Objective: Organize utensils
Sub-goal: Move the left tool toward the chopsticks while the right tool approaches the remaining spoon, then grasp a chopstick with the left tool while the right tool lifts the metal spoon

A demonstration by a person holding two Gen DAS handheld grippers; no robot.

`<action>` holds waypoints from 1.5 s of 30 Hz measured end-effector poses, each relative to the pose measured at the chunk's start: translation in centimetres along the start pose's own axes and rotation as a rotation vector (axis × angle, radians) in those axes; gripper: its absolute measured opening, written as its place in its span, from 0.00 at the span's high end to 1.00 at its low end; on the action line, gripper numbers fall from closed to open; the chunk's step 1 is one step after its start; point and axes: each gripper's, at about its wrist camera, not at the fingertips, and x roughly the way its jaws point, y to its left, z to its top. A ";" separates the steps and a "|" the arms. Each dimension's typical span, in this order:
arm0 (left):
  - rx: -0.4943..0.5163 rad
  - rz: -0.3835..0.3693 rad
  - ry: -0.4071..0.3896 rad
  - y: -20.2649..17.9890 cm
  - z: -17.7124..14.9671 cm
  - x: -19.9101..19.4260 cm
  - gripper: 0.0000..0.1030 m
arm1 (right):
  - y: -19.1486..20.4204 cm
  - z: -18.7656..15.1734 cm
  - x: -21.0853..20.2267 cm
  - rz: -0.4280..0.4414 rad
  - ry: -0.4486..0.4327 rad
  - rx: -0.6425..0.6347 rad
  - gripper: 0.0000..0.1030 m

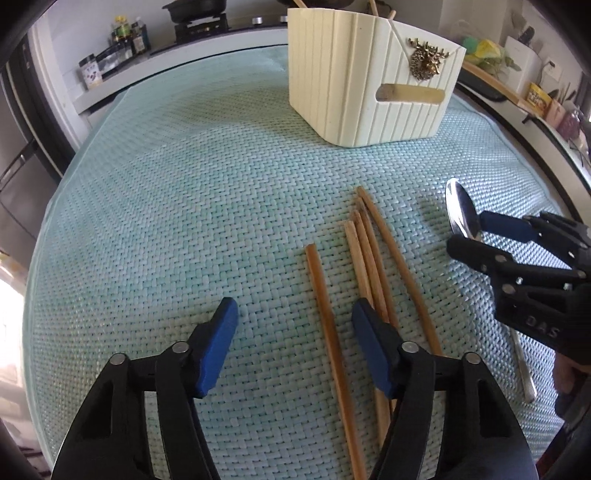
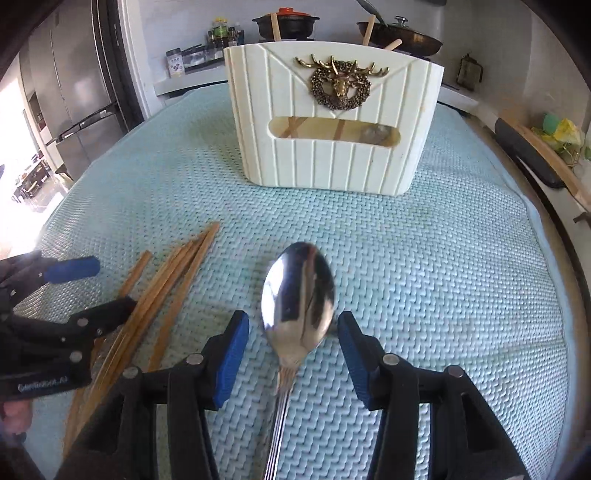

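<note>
Lying on mat: five wooden chopsticks (image 1: 369,266) in a loose fan on the pale green woven mat (image 1: 184,206); one stick apart to the left of the other four; all flat, none lifted
Spoon: metal spoon (image 2: 297,295) flat on the mat, bowl pointing toward the holder, handle running back under the camera; well to the right of the chopsticks, not touching them
Left tongs: left tongs (image 1: 295,321) spread wide; blue pads (image 1: 218,347) apart; the single chopstick passes through the gap between them, the right pad sits over the bunch of four; pinching nothing; contact with the sticks cannot be judged
Right tongs: right tongs (image 2: 293,332) spread; one blue finger on each side of the spoon bowl, a clear gap on both sides; nothing gripped; height above the mat cannot be told
Holder: cream ribbed utensil holder (image 2: 332,122) upright at the far end of the mat; brass deer-head ornament (image 2: 341,86) on its front; slot window below it showing wooden sticks and something round inside; wooden stick ends protruding above its rim
Worktop: mat covers the worktop (image 1: 96,99); both utensil groups well short of the holder
Background: jars and bottles (image 1: 122,48) on the far ledge; dark pots (image 2: 399,35) behind the holder; refrigerator (image 2: 74,85) at left in the right wrist view
</note>
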 end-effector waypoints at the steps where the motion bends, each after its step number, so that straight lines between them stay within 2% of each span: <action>1: 0.008 -0.001 0.001 -0.1 0.0 0.0 0.49 | -0.1 0.2 0.3 -0.007 -0.001 0.006 0.50; 4: 0.022 -0.014 -0.004 -0.7 0.1 -0.1 0.67 | -0.5 0.7 1.0 -0.012 -0.014 0.028 0.51; 5: 0.023 -0.013 -0.006 -0.7 0.2 -0.1 0.69 | -0.6 0.9 1.2 -0.007 -0.022 0.029 0.51; 10: 0.005 -0.026 -0.015 -0.5 0.1 -0.2 0.70 | -2.5 1.6 1.0 0.101 -0.020 0.074 0.51; 15: 0.008 -0.015 -0.022 -0.8 0.1 -0.2 0.70 | -2.5 1.3 0.8 0.122 0.003 0.047 0.49; 17: 0.006 -0.007 -0.025 -1.0 0.3 0.0 0.78 | -1.9 1.0 0.8 0.086 0.003 0.024 0.48; 18: 0.006 -0.007 -0.027 -1.0 0.5 0.1 0.91 | -1.5 0.8 0.9 0.056 0.001 0.007 0.48; 19: 0.003 -0.011 -0.026 -1.0 0.7 0.2 0.93 | -0.9 0.8 1.0 0.027 -0.004 -0.006 0.57; 21: -0.014 -0.018 -0.031 -0.7 1.0 0.4 0.95 | -0.4 1.0 0.8 0.002 -0.014 -0.018 0.60; 26: -0.065 -0.045 -0.080 0.8 1.2 -0.9 0.96 | -1.8 1.1 -1.1 0.067 -0.064 0.033 0.60; 34: -0.108 -0.097 -0.240 2.6 1.6 -9.1 0.96 | -3.5 1.2 -10.2 0.183 -0.230 0.046 0.60; 40: -0.112 -0.138 -0.353 3.1 1.4 -15.0 0.96 | -4.3 0.4 -16.5 0.214 -0.347 0.032 0.60; 45: -0.114 -0.154 -0.406 3.1 2.0 -17.1 0.96 | -4.7 0.6 -19.5 0.219 -0.420 0.039 0.60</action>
